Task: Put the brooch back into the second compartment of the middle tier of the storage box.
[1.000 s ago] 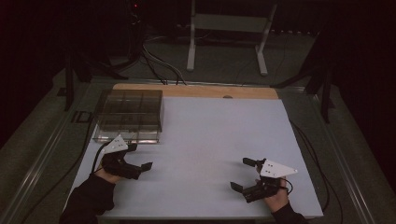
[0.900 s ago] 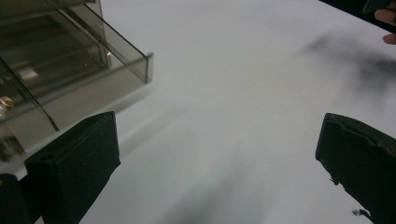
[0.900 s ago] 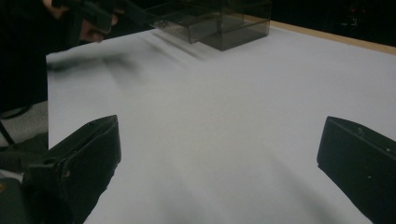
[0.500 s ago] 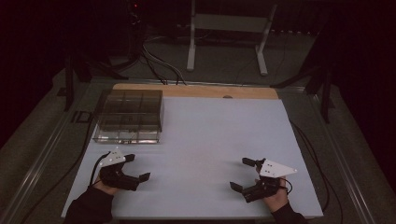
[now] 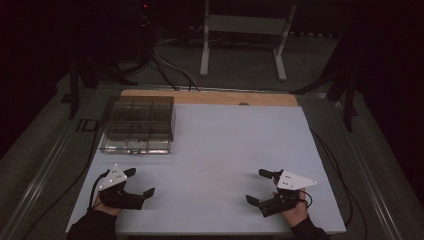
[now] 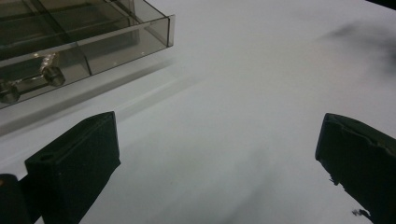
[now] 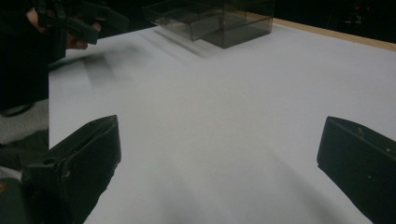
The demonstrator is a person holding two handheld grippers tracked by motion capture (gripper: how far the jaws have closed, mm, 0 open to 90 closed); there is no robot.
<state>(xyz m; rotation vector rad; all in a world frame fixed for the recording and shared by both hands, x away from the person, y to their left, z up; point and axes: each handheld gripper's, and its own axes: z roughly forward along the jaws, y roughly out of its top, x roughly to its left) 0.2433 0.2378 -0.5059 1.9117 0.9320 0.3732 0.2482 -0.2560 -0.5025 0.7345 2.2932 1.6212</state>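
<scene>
The clear compartment box [image 5: 137,125] lies just ahead of the left gripper [image 5: 137,182], far nearer than the right gripper [image 5: 260,187]; both jaws gape, empty.

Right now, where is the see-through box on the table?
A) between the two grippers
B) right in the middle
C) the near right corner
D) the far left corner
D: in the high view the see-through box sits at the table's far left corner.
</scene>
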